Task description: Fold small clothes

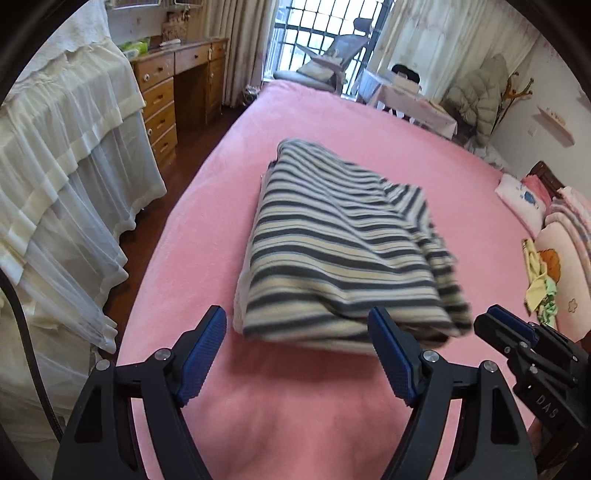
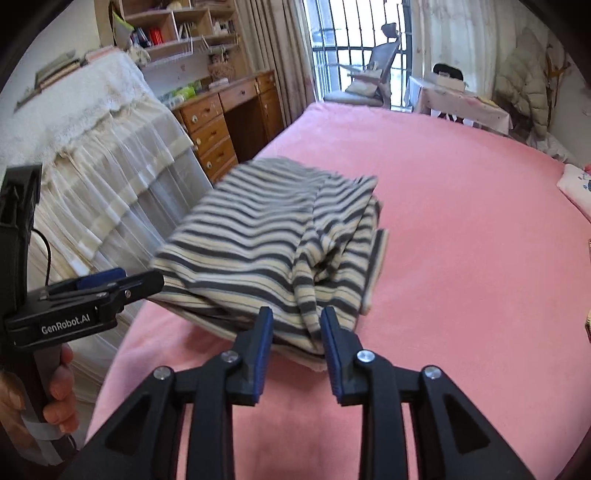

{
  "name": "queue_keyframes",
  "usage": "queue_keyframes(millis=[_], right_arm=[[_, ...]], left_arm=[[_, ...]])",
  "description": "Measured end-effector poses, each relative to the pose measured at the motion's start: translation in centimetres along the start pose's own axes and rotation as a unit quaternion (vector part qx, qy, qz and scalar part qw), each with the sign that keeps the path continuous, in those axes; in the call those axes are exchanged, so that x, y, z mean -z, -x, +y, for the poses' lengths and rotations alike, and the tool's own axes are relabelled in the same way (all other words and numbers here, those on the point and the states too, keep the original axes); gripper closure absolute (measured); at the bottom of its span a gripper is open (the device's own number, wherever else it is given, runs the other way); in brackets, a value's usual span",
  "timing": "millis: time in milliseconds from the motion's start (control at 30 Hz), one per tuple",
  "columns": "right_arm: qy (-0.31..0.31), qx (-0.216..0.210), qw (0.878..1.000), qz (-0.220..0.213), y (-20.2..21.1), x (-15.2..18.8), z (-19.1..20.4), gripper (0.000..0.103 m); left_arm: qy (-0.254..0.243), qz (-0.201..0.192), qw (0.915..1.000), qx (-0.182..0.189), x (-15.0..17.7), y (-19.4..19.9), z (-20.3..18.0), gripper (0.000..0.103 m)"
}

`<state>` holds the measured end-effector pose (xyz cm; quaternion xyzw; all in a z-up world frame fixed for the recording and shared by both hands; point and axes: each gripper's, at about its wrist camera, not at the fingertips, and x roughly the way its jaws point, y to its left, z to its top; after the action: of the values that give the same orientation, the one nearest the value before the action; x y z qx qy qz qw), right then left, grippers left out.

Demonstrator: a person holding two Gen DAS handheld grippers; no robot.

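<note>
Pink bed [image 1: 332, 122]: striped garment [image 1: 343, 251] lies mid-bed, already folded into a compact stack, near edge slightly lifted and blurred. Looks almost done; maybe a final tidy left. Left tongs [image 1: 297, 356] spread wide, empty. Right tongs [image 2: 296, 356] partly parted, holding nothing.

1. A pink bedsheet [image 1: 332, 122] spreads wide.
2. Far left, a wooden desk [image 1: 177, 85] with drawers.
3. Far back, a grey chair [image 2: 380, 70] by the barred window [image 1: 325, 33].
4. Right, pillows [image 1: 565, 266].
</note>
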<state>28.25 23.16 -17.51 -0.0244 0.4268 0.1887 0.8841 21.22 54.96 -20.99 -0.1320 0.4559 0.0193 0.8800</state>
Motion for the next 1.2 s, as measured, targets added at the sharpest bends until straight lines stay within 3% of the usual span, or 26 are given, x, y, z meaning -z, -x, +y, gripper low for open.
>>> queue_keyframes(millis=[367,500,633,900,967,1200], right_arm=[[0.0,-0.031,1.0,-0.002,12.7,1.3,-1.4,0.075],[-0.004,-0.044,0.999,0.004,18.0,1.8,-2.6,0.074],[-0.004,-0.041,0.999,0.009,23.4,2.8,-3.9,0.065],[0.009,-0.037,0.999,0.006,32.6,6.0,-6.6,0.059],[0.012,-0.036,0.999,0.003,34.5,6.9,-7.4,0.053],[0.022,-0.013,0.999,-0.029,39.7,9.4,-10.7,0.047]], left_arm=[[-0.003,0.001,0.9997,-0.022,4.6,13.9,-5.4,0.022],[-0.008,-0.004,0.9994,-0.033,6.0,19.3,-8.8,0.01],[-0.007,-0.006,0.9994,-0.035,7.5,24.1,-12.8,0.009],[-0.001,-0.001,0.9992,-0.039,11.6,30.8,-21.1,0.009],[-0.004,-0.007,0.9992,-0.04,12.9,32.3,-23.5,0.008],[-0.023,-0.027,0.9981,-0.05,16.1,35.0,-30.2,0.001]])
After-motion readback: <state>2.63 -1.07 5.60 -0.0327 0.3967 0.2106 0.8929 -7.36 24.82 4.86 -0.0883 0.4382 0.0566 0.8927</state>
